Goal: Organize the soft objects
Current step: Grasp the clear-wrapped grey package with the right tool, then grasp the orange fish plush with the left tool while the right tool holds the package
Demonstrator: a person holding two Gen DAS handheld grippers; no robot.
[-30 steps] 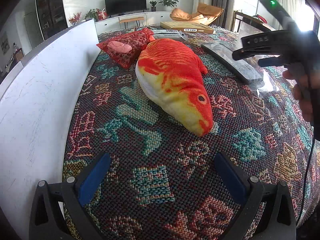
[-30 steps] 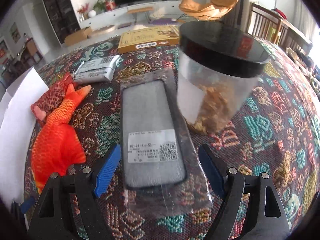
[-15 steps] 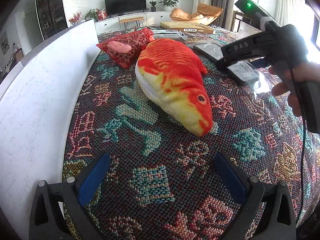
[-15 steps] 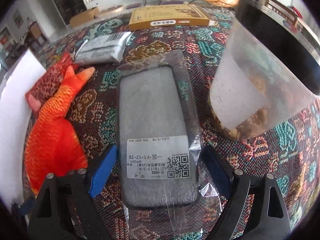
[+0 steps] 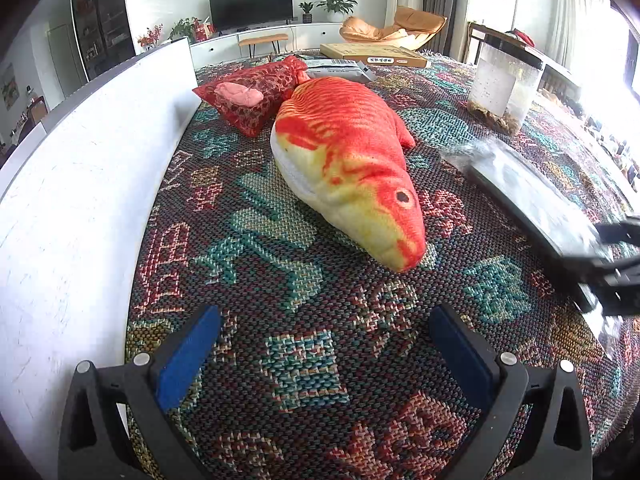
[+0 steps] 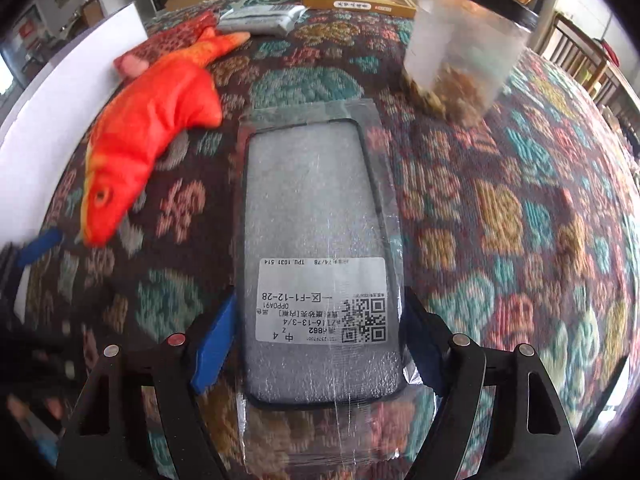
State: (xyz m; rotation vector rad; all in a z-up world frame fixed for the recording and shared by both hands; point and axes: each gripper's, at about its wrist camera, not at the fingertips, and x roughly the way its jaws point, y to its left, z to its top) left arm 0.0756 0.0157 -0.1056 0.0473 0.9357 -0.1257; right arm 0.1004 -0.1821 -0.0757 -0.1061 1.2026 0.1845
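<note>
An orange plush fish (image 5: 348, 160) lies on the patterned cloth ahead of my left gripper (image 5: 324, 356), which is open and empty; the fish also shows in the right wrist view (image 6: 148, 128). A red pouch (image 5: 256, 92) with a pink soft piece (image 5: 239, 94) on it lies behind the fish. My right gripper (image 6: 316, 344) is shut on a grey phone case in clear wrap (image 6: 316, 240) and holds it off the cloth. The case (image 5: 532, 200) and the right gripper's fingers (image 5: 618, 264) show at the right of the left wrist view.
A white board (image 5: 80, 168) stands along the left edge. A clear jar with a black lid (image 6: 460, 48) holds brown bits. A grey packet (image 6: 264, 20) and a yellow flat box (image 6: 356, 0) lie at the far side.
My right gripper has closed on the wrapped phone case and drawn it back toward the near side, away from the jar. The left gripper and the fish have not moved.
</note>
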